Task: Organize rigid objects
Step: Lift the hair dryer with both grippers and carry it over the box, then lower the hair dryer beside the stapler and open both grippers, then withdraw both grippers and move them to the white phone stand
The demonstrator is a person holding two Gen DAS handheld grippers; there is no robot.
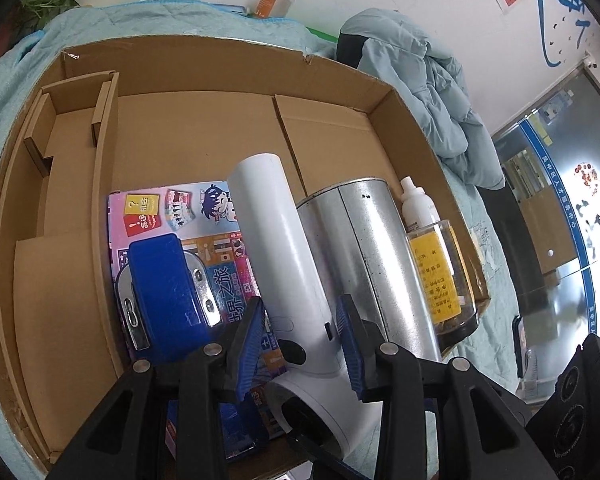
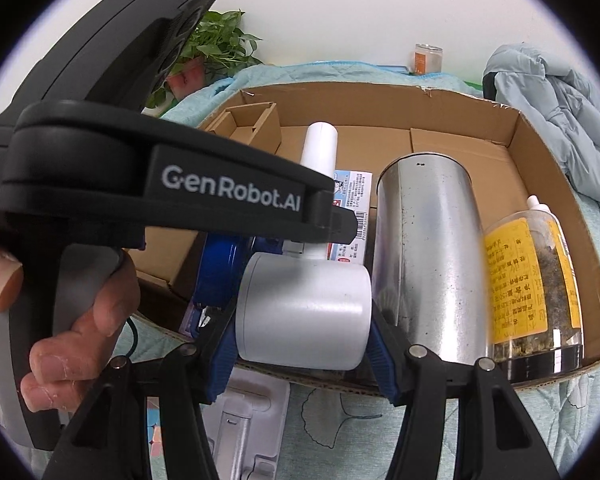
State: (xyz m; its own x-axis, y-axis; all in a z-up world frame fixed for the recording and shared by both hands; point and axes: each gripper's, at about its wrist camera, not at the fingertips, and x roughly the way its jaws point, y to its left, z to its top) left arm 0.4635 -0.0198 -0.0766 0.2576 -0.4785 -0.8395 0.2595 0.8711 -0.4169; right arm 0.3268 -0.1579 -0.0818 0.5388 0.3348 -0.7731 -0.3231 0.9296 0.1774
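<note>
A white hair dryer (image 1: pixel 284 248) lies tilted in a cardboard box (image 1: pixel 200 68) on a colourful game box (image 1: pixel 216 216). It rests between a blue and metal tool (image 1: pixel 164 288) and a silver canister (image 1: pixel 372 256). My left gripper (image 1: pixel 300 320) is shut on the dryer's handle, pads on both sides. My right gripper (image 2: pixel 302 332) is shut on the dryer's round head (image 2: pixel 304 312). In the right wrist view the left gripper's black body (image 2: pixel 172 184) crosses the upper left, held by a hand (image 2: pixel 60 300). It hides part of the handle.
A jar with a yellow label (image 2: pixel 532 280) and a white spray bottle (image 1: pixel 416 204) lie right of the canister. The box has a small cardboard divider (image 1: pixel 76 120) at far left. A white object (image 2: pixel 252 420) lies on the teal quilt. A jacket (image 1: pixel 420 80) lies at the right.
</note>
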